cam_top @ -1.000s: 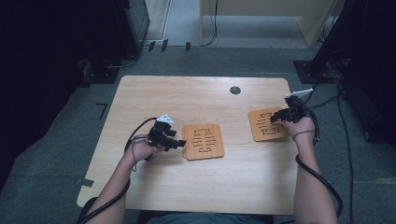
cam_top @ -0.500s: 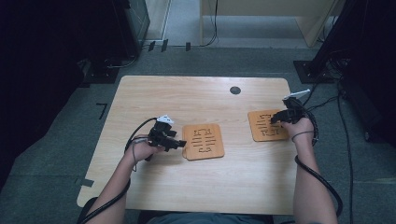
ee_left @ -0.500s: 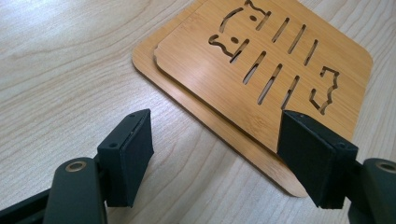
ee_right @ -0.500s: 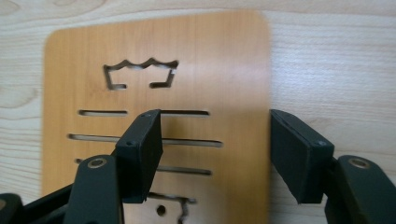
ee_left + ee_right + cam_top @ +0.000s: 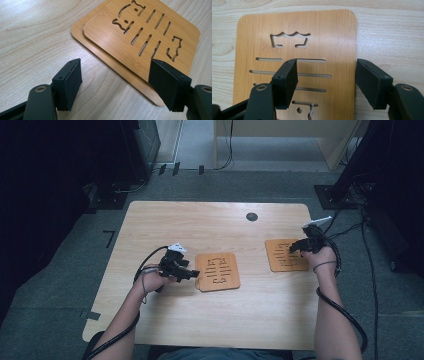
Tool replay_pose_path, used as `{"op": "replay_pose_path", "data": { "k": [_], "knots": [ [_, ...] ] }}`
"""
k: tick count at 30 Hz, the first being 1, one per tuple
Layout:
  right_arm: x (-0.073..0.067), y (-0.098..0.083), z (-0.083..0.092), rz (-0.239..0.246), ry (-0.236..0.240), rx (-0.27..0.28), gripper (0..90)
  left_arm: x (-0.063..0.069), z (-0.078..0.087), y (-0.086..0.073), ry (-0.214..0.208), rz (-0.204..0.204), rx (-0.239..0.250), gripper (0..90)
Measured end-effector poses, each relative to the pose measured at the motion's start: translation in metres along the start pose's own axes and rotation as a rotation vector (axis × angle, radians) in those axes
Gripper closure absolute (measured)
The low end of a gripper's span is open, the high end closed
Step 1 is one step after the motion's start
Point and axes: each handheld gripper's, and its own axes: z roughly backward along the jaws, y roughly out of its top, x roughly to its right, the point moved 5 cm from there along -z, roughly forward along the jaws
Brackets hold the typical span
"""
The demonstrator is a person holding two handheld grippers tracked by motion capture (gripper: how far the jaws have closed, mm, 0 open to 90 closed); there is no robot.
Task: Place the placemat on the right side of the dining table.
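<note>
Straddling the right board's (image 5: 294, 47) edge — right tool (image 5: 327, 82), jaws apart

In my left gripper view, the upper wooden trivet (image 5: 140, 37) covers most of the one beneath it (image 5: 105, 58), leaving a thin rim showing along two sides; my far jaw hides the stack's near corner, and the picture's top edge cuts off its fish cutout. In my right gripper view, my near jaw covers part of the single trivet (image 5: 297, 45) and its slots, and the bottom edge crops its lower end. From the high view, the cutouts on both are too small to read.
</note>
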Motion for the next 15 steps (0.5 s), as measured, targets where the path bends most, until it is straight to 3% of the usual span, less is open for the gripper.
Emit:
{"op": "replay_pose_path", "data": {
  "k": [12, 15],
  "knots": [
    [-0.007, -0.001, -0.0008, 0.016, -0.006, 0.033, 22.9, -0.001, 0.0003, 0.0001, 0.001, 0.0, -0.002, 25.8],
    [-0.0101, -0.0019, -0.0007, 0.028, 0.034, 0.028, 19.3, -0.001, 0.0002, 0.0, 0.001, 0.0, -0.002, 25.8]
  ]
}}
